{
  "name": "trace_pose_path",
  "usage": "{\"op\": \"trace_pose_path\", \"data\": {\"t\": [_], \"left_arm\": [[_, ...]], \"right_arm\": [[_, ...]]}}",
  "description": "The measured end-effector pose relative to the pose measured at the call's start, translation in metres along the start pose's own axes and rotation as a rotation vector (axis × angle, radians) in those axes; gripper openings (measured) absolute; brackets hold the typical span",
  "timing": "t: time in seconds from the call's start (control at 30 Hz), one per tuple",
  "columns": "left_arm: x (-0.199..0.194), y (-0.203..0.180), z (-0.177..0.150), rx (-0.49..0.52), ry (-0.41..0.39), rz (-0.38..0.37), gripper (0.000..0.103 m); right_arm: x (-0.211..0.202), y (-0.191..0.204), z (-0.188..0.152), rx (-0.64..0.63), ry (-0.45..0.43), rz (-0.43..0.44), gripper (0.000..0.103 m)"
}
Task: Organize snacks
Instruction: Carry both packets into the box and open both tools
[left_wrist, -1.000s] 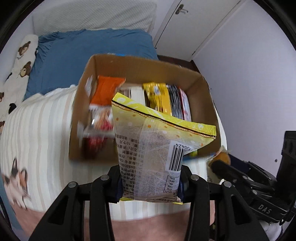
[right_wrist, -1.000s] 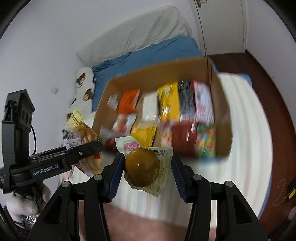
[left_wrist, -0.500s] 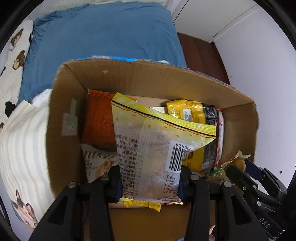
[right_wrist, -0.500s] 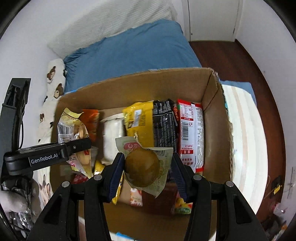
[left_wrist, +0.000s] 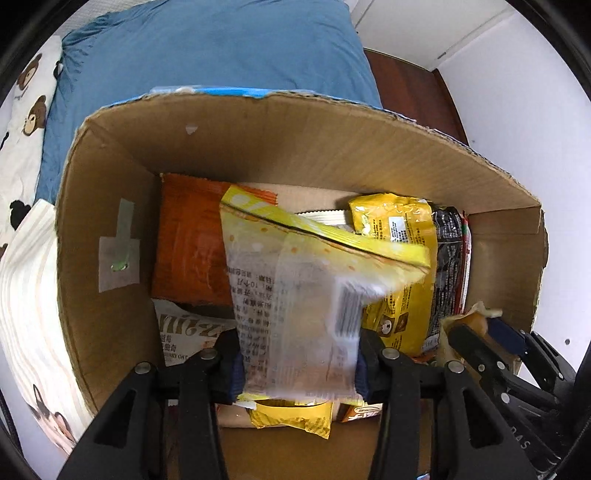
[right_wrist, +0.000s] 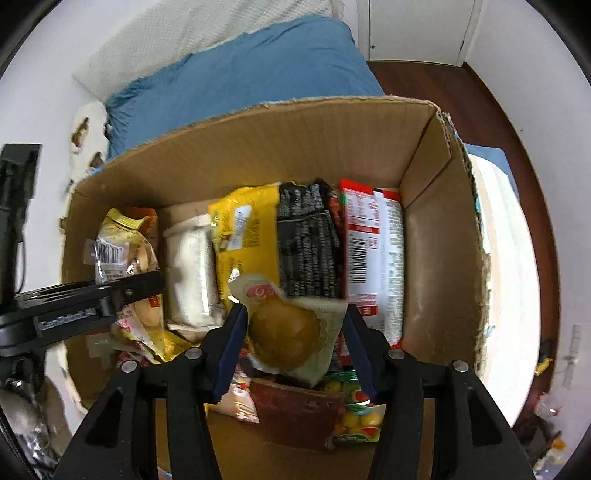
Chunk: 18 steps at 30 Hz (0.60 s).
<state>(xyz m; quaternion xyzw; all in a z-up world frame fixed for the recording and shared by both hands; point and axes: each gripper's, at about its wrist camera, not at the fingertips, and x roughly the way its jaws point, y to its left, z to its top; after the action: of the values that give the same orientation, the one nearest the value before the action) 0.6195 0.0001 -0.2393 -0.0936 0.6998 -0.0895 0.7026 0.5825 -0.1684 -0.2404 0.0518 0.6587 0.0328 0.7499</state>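
Your left claw (left_wrist: 297, 363) is opening around the yellow packet (left_wrist: 295, 295); your right claw (right_wrist: 291, 339) is opening around the bun packet (right_wrist: 286, 332); both hang inside the nearly full cardboard box (right_wrist: 295, 147); only release remains.

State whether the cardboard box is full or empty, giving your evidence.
Nearly full: the cardboard box holds rows of snack packets, including a yellow packet and a black packet.
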Motion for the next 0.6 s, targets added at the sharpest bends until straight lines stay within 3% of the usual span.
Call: {"op": "trace_pose_path", "data": {"t": [0.03,0.07,0.13,0.27,0.5,0.6], "left_arm": [[0.000,0.000,0.004,-0.002,-0.014,-0.001,0.054],[-0.003,0.000,0.003,-0.005,-0.033,0.006,0.071],[-0.011,0.000,0.001,-0.005,-0.063,0.003,0.090],[-0.021,-0.002,-0.004,0.001,-0.095,0.021,0.099],[-0.027,-0.001,-0.026,0.028,-0.108,0.040,0.101],[-0.028,-0.002,-0.035,0.041,-0.119,0.083,0.101]], "right_arm": [[-0.001,0.001,0.001,-0.016,-0.003,-0.024,0.082],[-0.001,0.002,0.002,-0.024,-0.006,-0.033,0.099],[-0.003,0.004,0.002,-0.036,-0.012,-0.042,0.100],[-0.006,0.009,0.000,-0.064,-0.003,-0.059,0.100],[-0.021,0.012,-0.013,-0.059,-0.029,-0.067,0.101],[-0.025,0.009,-0.018,-0.048,-0.031,-0.056,0.101]]}}
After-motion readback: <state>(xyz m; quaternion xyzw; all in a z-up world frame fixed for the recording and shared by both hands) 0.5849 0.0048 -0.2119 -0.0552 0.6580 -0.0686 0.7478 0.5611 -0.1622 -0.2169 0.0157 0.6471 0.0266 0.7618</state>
